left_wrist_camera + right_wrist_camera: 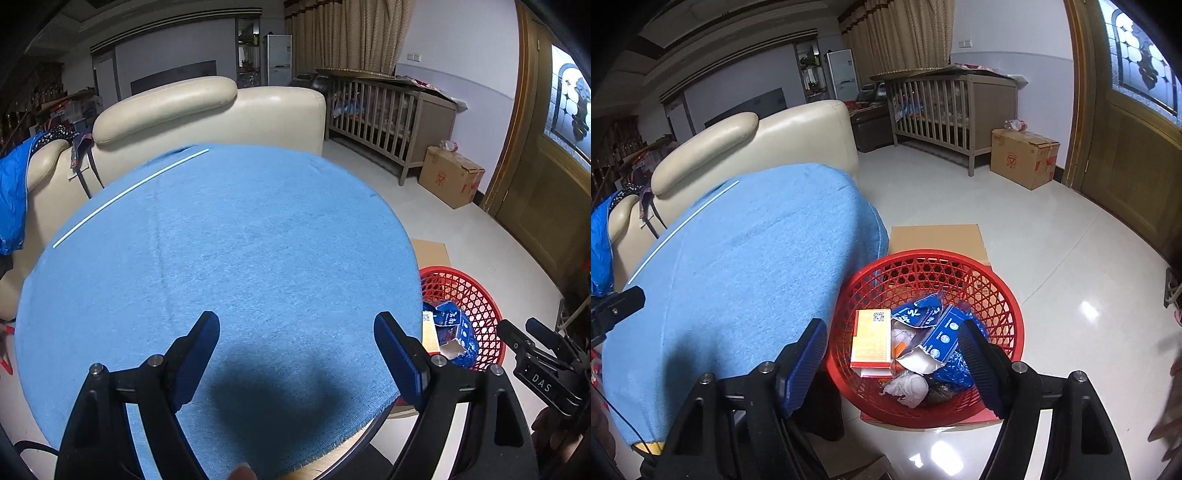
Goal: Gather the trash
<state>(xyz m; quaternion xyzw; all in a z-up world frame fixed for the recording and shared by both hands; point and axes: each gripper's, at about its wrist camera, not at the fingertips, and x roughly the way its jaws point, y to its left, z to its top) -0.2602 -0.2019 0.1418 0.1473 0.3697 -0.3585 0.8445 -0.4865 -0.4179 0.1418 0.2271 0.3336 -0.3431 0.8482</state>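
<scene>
Left gripper (295,334), right gripper (894,345) — both agape, empty. Straw (129,195) at cloth's (258,240) far edge — may roll off if nudged.

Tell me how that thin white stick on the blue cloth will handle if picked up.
The white stick looks long and very thin, so probably light and somewhat bendy. Lying flat on the blue cloth, it may be hard to pinch and could roll aside.

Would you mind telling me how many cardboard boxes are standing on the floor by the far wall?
1: a brown cardboard box stands on the floor between the wooden crib and the door. Others may be hidden behind the furniture.
</scene>
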